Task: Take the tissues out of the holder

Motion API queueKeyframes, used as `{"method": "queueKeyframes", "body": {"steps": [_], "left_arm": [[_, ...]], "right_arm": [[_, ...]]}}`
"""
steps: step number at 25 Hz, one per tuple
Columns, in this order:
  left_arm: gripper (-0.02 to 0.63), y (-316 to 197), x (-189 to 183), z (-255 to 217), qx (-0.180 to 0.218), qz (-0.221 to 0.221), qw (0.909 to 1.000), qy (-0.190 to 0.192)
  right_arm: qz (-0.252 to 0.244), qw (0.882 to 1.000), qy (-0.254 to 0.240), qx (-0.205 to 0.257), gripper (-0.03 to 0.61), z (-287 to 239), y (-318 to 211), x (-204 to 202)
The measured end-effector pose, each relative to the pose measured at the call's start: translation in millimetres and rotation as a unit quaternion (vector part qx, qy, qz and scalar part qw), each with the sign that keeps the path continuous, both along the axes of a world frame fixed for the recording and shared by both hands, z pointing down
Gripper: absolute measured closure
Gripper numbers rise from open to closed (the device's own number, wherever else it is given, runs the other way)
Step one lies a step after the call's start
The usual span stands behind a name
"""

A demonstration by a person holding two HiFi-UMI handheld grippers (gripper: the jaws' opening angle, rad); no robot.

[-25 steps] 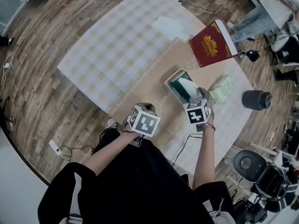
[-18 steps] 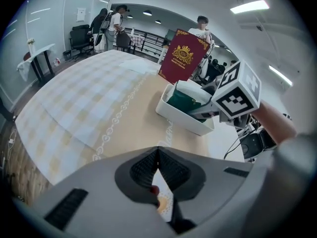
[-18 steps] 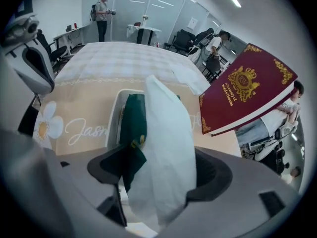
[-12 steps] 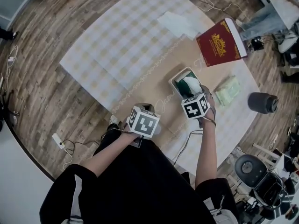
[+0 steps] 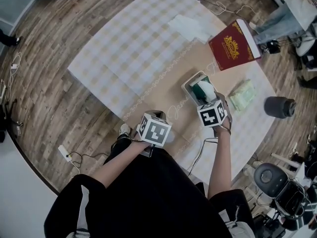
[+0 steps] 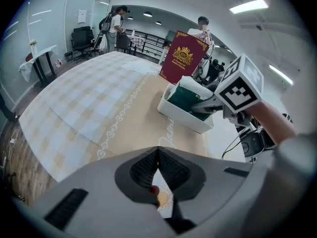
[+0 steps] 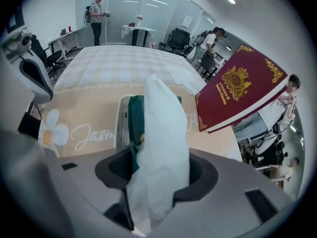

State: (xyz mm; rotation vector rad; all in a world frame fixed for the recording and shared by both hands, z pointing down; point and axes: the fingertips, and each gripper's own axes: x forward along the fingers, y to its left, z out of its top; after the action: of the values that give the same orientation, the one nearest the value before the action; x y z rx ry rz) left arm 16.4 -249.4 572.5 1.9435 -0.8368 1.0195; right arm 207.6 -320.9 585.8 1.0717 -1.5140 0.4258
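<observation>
Holder (image 5: 189,83) on checked cloth (image 5: 133,48) (plank floor (image 5: 44,48))

We log: left gripper (image 6: 158,153) jaws together, lower centre | white holder (image 6: 182,116) with tissue (image 6: 192,86), centre right | red book (image 6: 184,58) upright behind it.

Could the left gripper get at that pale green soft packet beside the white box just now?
Probably not directly: the white rectangular plastic box and the right gripper, jaws closing around a white tissue, lie between the left gripper and the pale green soft packet.
</observation>
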Motion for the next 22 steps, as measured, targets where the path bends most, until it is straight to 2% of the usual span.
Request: {"method": "queueKeyframes", "body": {"steps": [4, 13, 22], "left_arm": [[0.612, 10.4, -11.3, -3.2, 0.007, 0.0, 0.9999, 0.01], [0.612, 16.5, -12.7, -18.9, 0.025, 0.049, 0.9976, 0.043], [0.613, 55.6, -41.7, -34.9, 0.035, 0.119, 0.9906, 0.058]], "right_arm": [[0.027, 0.999, -0.005, 0.042, 0.341, -28.4, 10.4, -10.4], [0.119, 0.986, -0.033, 0.107, 0.341, -85.8, 40.7, -29.4], [0.233, 0.961, -0.089, 0.122, 0.341, -94.4, 117.0, -81.4]]}}
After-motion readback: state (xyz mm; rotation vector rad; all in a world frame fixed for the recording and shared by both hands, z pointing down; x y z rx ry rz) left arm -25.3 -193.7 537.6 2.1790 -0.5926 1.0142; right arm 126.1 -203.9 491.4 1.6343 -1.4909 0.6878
